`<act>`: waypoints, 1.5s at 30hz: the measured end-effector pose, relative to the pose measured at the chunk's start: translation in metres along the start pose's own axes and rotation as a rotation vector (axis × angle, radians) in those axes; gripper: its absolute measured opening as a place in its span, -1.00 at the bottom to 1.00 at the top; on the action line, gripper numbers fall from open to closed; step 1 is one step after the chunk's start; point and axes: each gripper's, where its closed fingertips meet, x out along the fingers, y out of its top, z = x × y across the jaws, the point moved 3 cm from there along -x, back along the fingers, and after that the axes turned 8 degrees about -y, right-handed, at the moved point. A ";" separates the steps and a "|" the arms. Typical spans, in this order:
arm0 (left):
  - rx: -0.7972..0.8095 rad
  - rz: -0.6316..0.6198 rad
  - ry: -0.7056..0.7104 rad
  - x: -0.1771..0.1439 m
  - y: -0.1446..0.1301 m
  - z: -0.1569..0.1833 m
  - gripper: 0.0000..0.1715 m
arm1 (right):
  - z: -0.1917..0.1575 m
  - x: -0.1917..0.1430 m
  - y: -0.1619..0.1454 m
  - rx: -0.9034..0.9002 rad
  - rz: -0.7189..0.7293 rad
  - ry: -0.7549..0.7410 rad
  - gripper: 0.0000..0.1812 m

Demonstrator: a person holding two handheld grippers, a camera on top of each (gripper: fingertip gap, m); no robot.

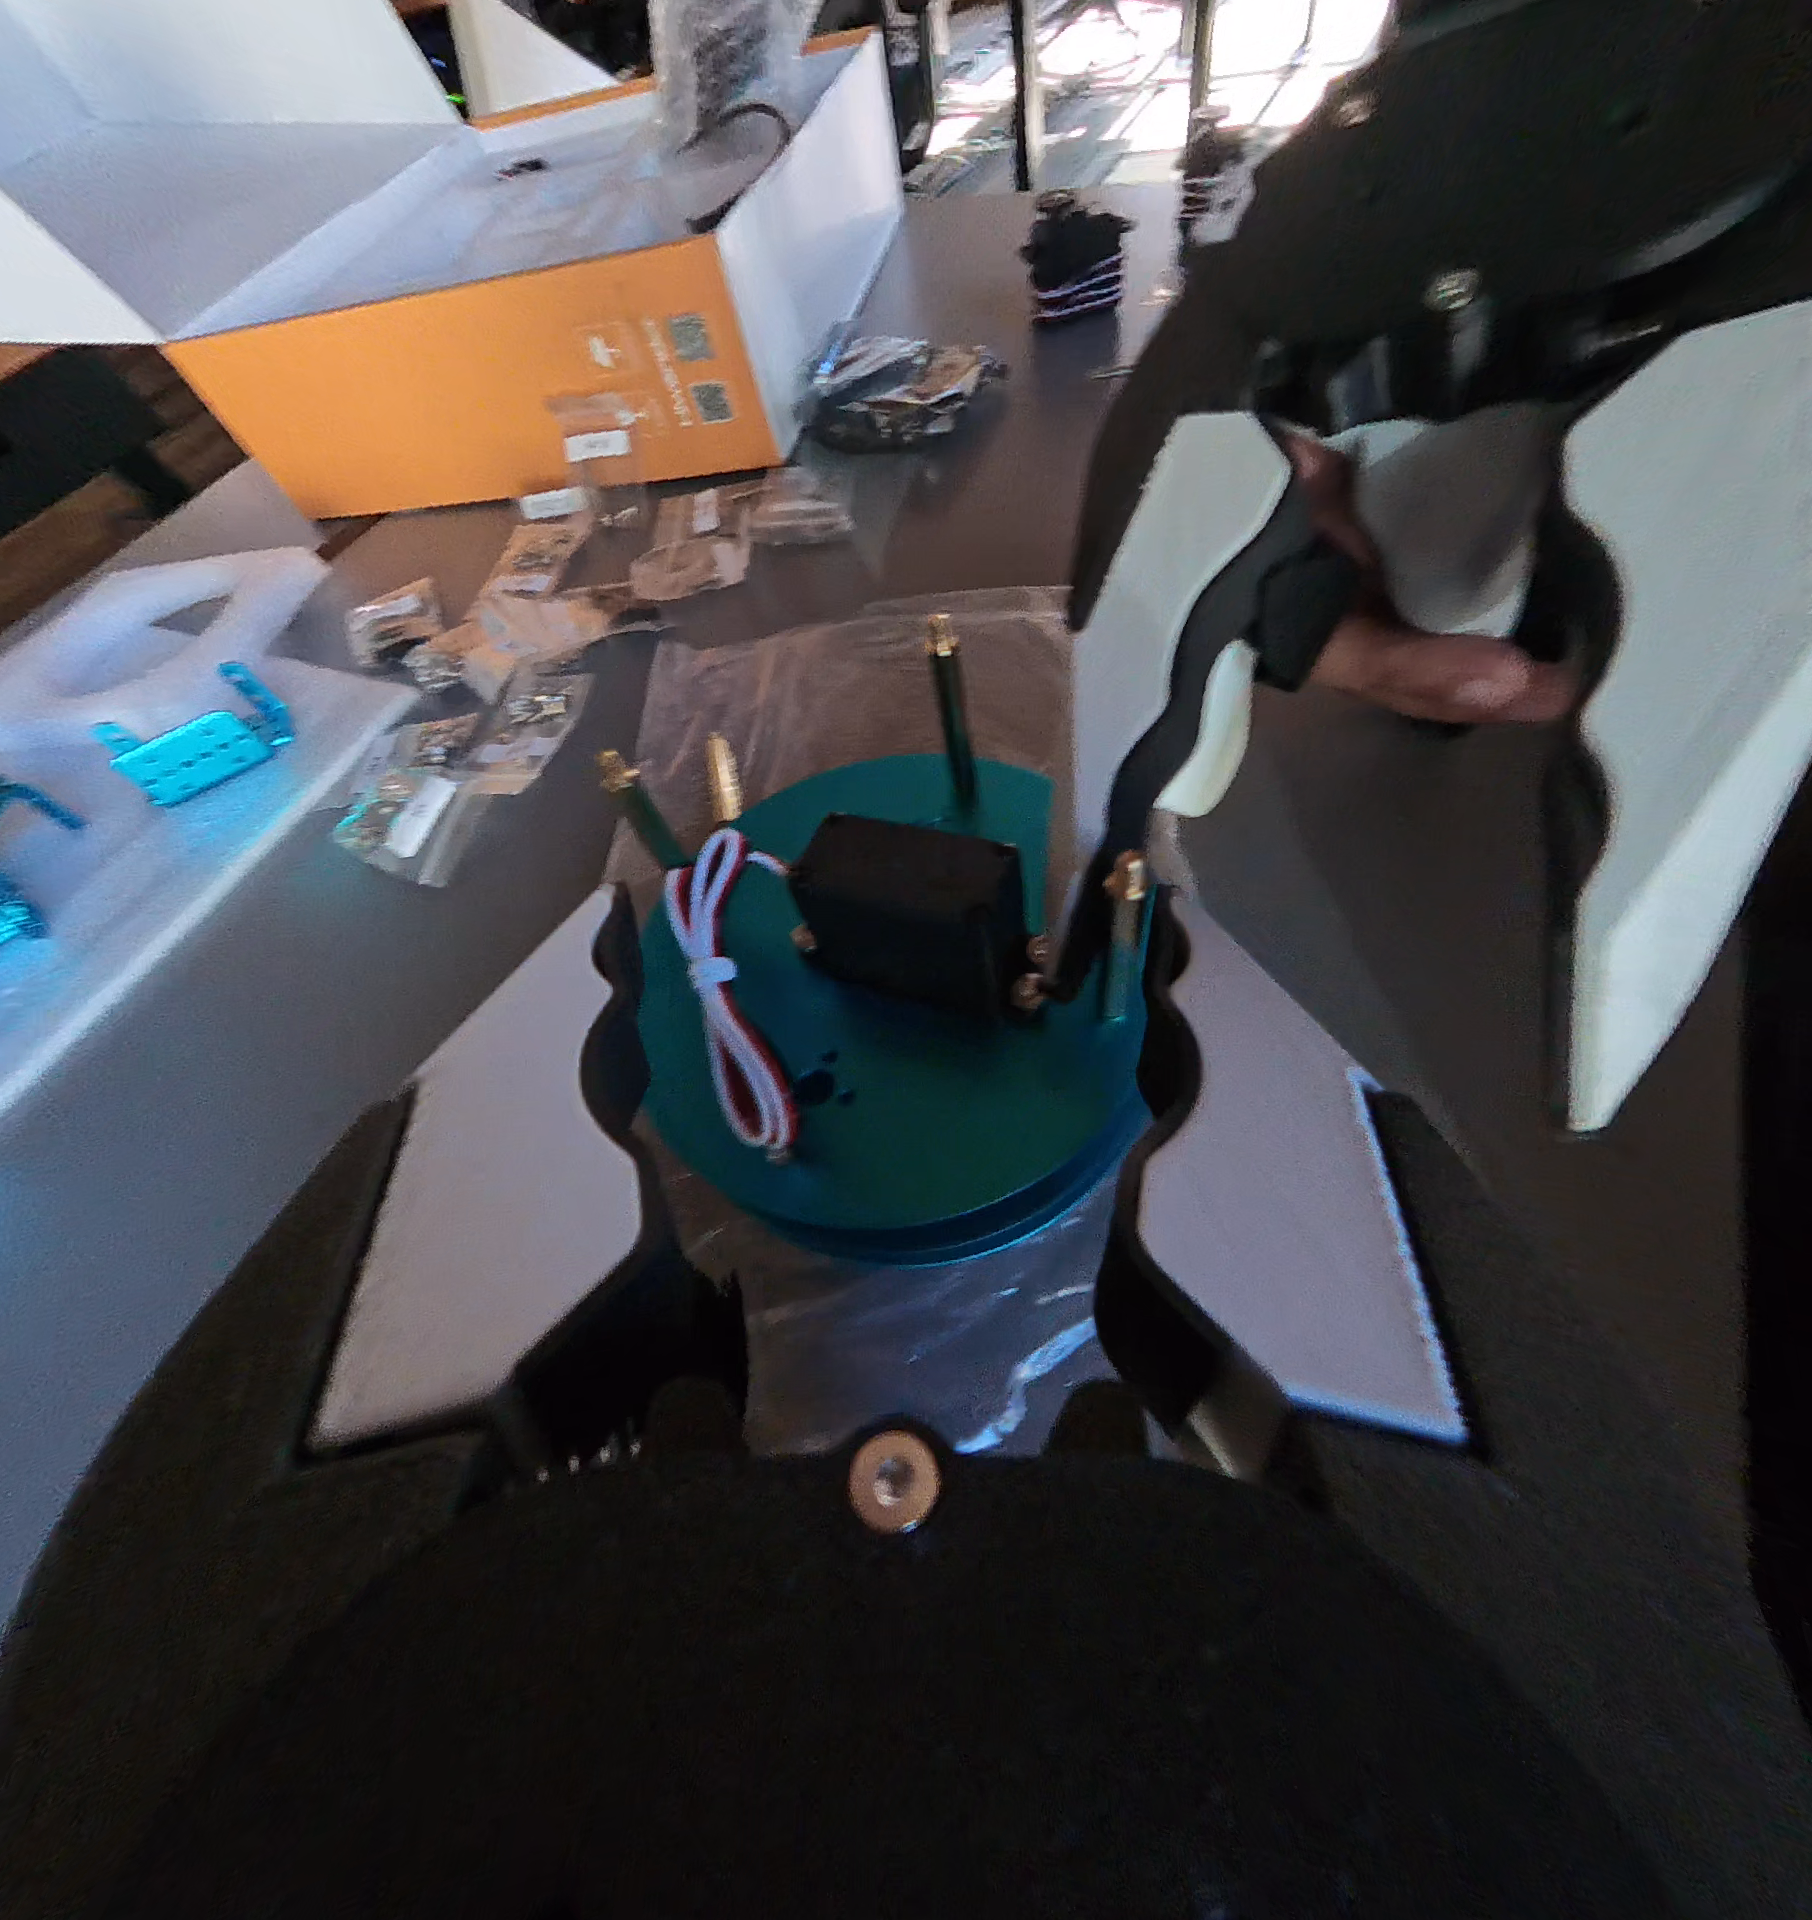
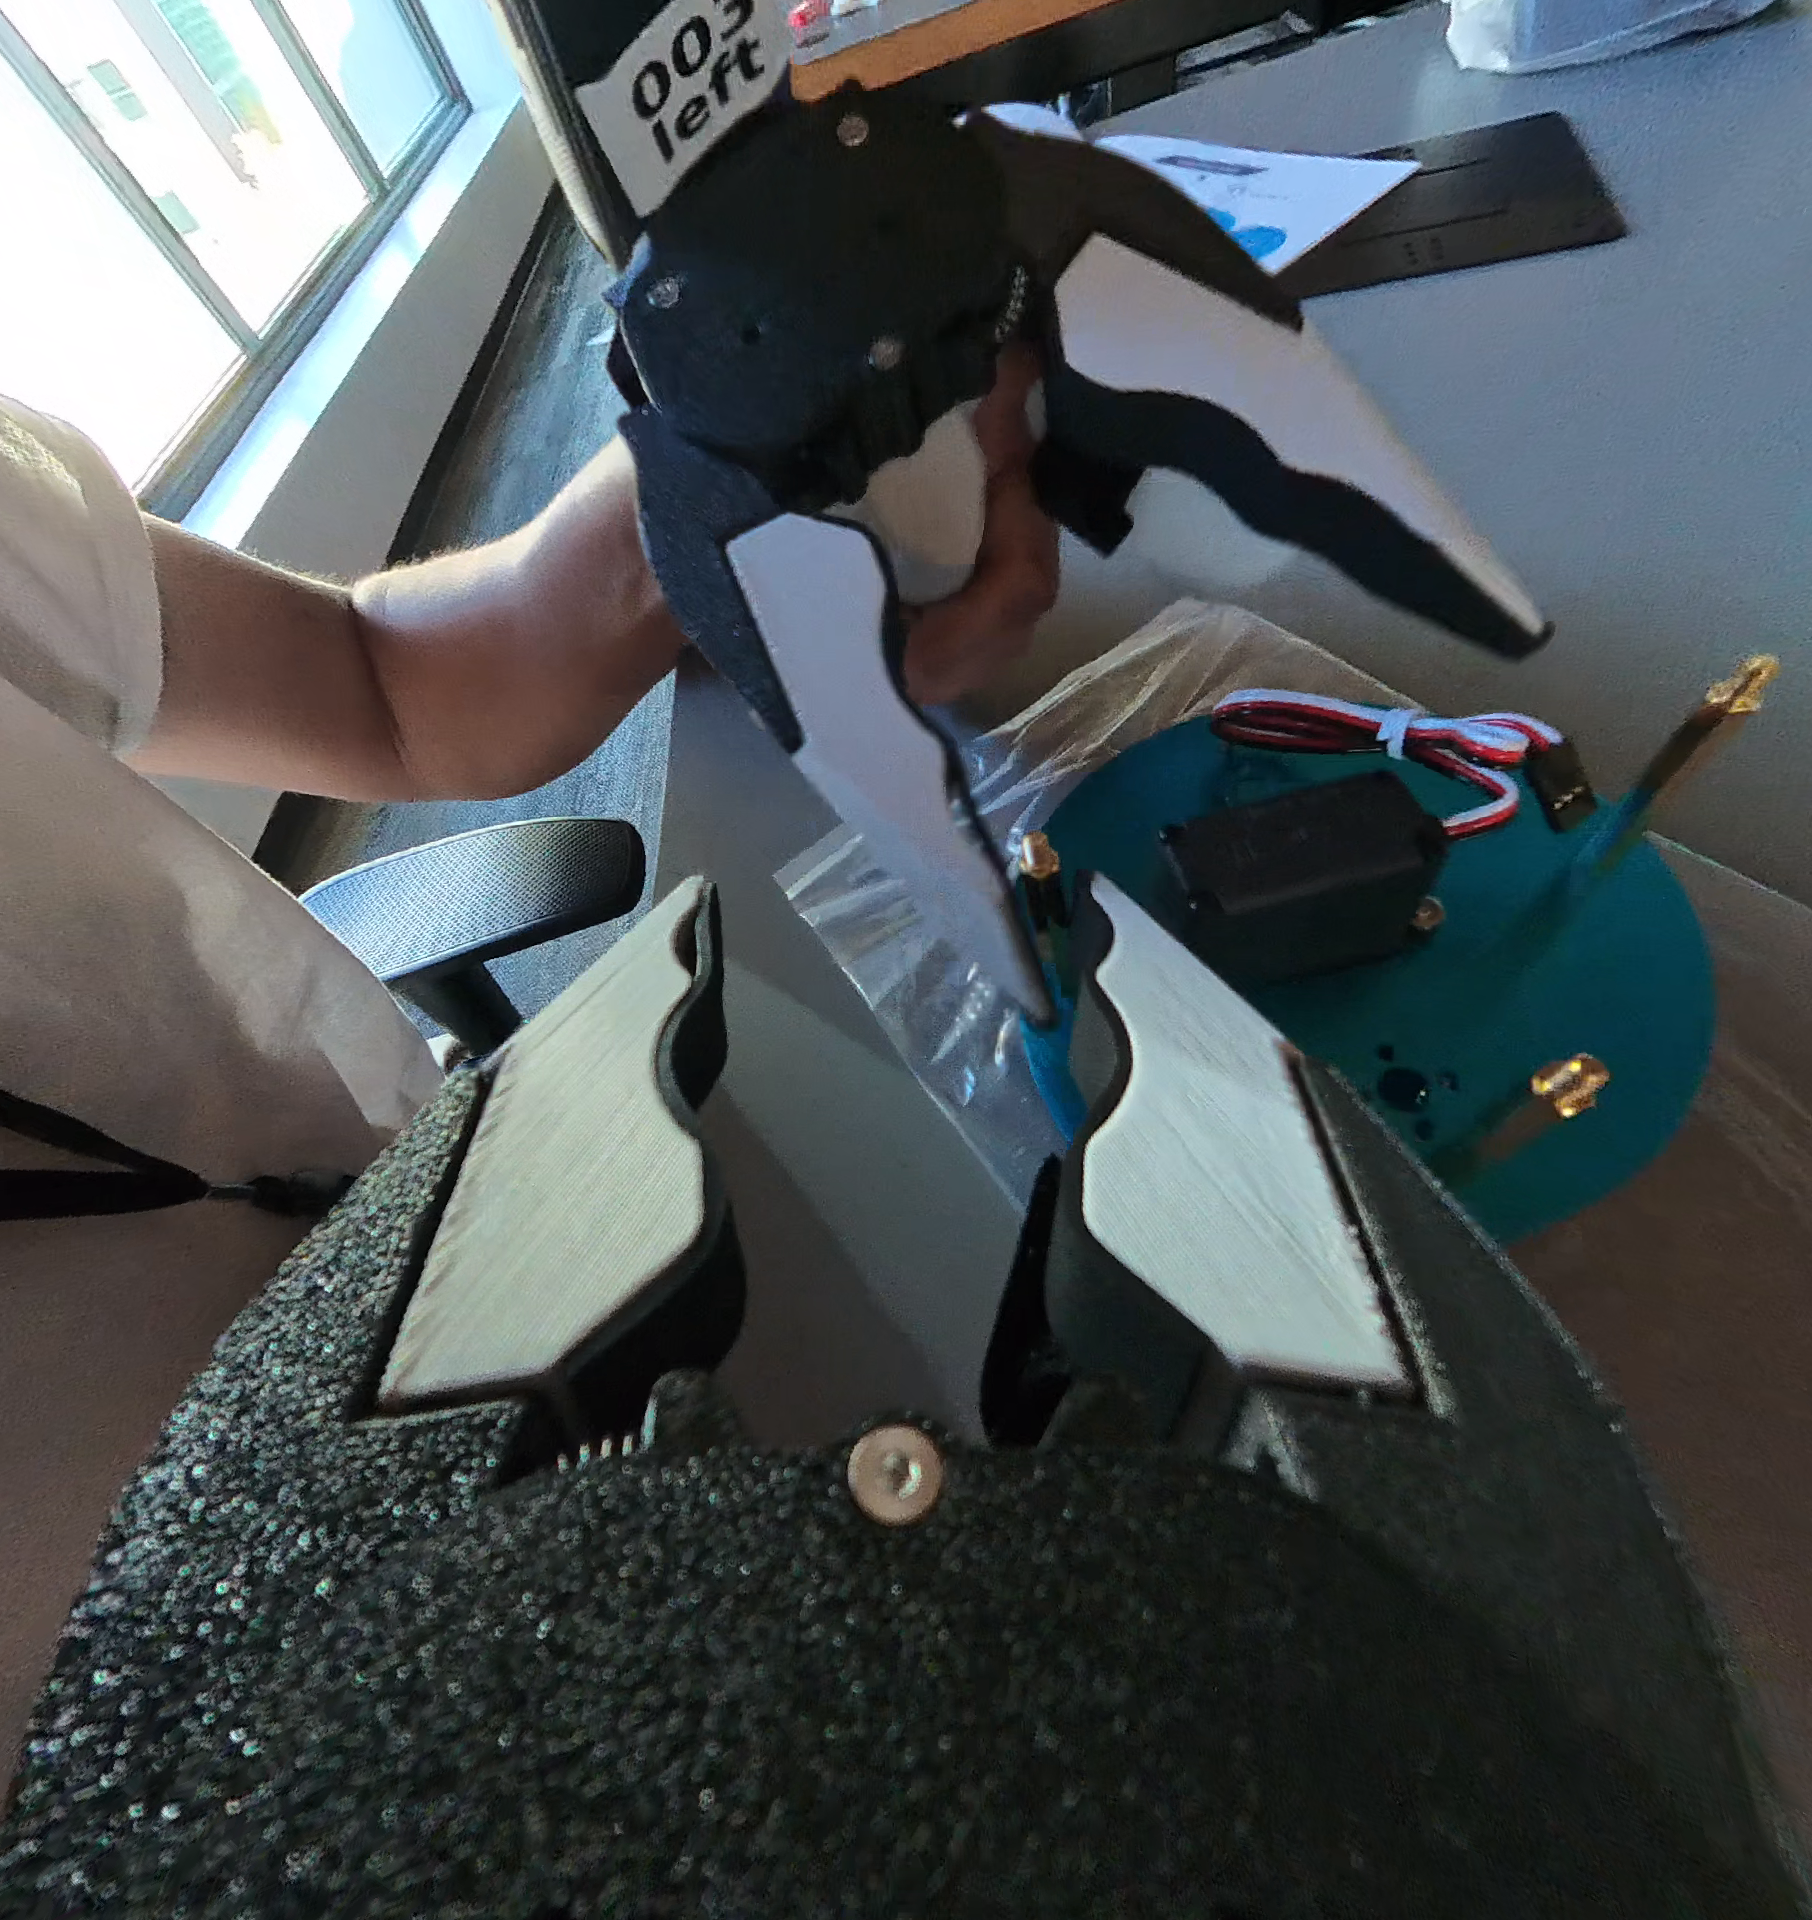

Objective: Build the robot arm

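Teal metal, a round disc [image 1: 902, 1122], lies flat on a clear plastic bag [image 1: 881, 1340] on a grey table [image 1: 1349, 935], and everything else is placed from it. A black servo block [image 1: 912, 914] is fixed to its top, with a bundled red-and-white cable [image 1: 720, 997] beside the block. Four thin posts with brass tips [image 1: 949, 717] stand up around the disc's rim.

Writing: a white tag with black characters [image 2: 689, 99] is stuck on the body of the far gripper in the right wrist view, and the orange box [image 1: 486, 384] beyond the disc carries small printed marks and code squares; a white sheet with blue print [image 2: 1266, 197] lies past the disc.

The left gripper [image 1: 897, 977] is spread wide, with the disc between its fingers: one finger is at each side of the rim, whether touching I cannot tell. The right gripper [image 2: 897, 935] is also spread and holds nothing. In its own view its right fingertip [image 2: 1110, 935] overlaps the disc's near edge, while in the left wrist view one finger [image 1: 1099, 894] reaches down at the post nearest the servo.

Small bagged parts [image 1: 528, 644] are scattered left of the disc, before the orange box. Bright blue brackets [image 1: 195, 743] rest on white foam [image 1: 154, 644] farther left.
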 end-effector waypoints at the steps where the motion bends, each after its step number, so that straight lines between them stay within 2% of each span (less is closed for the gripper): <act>1: 0.003 0.002 0.021 -0.003 -0.002 -0.004 0.15 | -0.001 -0.003 -0.001 0.010 0.006 -0.001 -0.25; 3: -0.038 0.006 0.027 -0.016 -0.011 -0.010 0.18 | -0.001 -0.014 -0.005 0.028 0.011 -0.002 -0.31; 4: -0.054 0.006 0.049 -0.024 -0.017 -0.014 0.12 | -0.003 -0.022 -0.006 0.037 0.023 0.005 -0.37; 7: -0.094 0.039 0.019 -0.039 -0.024 -0.010 0.12 | 0.007 -0.033 -0.011 0.034 0.015 -0.072 -0.32; 13: -0.018 0.054 -0.046 -0.006 0.005 0.008 0.12 | 0.004 0.000 -0.002 -0.006 -0.007 -0.022 -0.24; 15: -0.008 0.018 -0.009 0.001 0.003 0.001 0.12 | -0.001 0.003 -0.001 0.001 -0.015 0.010 -0.23; 17: -0.026 0.001 0.023 -0.009 -0.007 -0.008 0.20 | -0.002 -0.005 -0.004 0.008 -0.009 -0.003 -0.23; 19: -0.079 0.013 0.052 -0.028 -0.019 -0.016 0.12 | -0.005 -0.022 -0.008 0.029 0.008 0.011 -0.36; 21: -0.108 0.019 0.060 -0.044 -0.031 -0.017 0.12 | -0.001 -0.035 -0.012 0.050 0.023 -0.031 -0.31; 23: -0.118 0.046 0.037 -0.048 -0.027 -0.010 0.12 | 0.006 -0.036 -0.015 0.032 -0.002 -0.081 -0.27; 28: -0.017 0.056 -0.020 -0.014 0.001 0.009 0.11 | 0.001 -0.004 -0.002 -0.002 0.002 -0.025 -0.23; 31: 0.002 0.008 0.021 -0.001 0.001 0.000 0.13 | -0.003 0.005 -0.001 0.012 -0.001 0.010 -0.23; 33: -0.024 -0.002 0.037 -0.012 -0.008 -0.010 0.23 | -0.003 -0.005 -0.004 0.025 -0.001 -0.003 -0.22; 34: -0.048 -0.001 0.047 -0.023 -0.014 -0.014 0.20 | -0.005 -0.014 -0.008 0.025 -0.001 0.006 -0.35; 35: -0.061 0.000 0.078 -0.034 -0.022 -0.020 0.12 | -0.006 -0.023 -0.009 0.038 0.018 0.005 -0.37; 38: -0.103 0.024 0.067 -0.053 -0.029 -0.019 0.12 | 0.003 -0.037 -0.017 0.060 0.010 -0.072 -0.27; 43: -0.010 0.040 -0.012 -0.020 -0.004 0.006 0.12 | 0.002 -0.006 -0.008 0.010 -0.012 -0.055 -0.20; 45: 0.004 0.030 -0.004 -0.006 -0.001 0.005 0.12 | 0.000 0.006 -0.005 -0.005 -0.021 -0.035 -0.20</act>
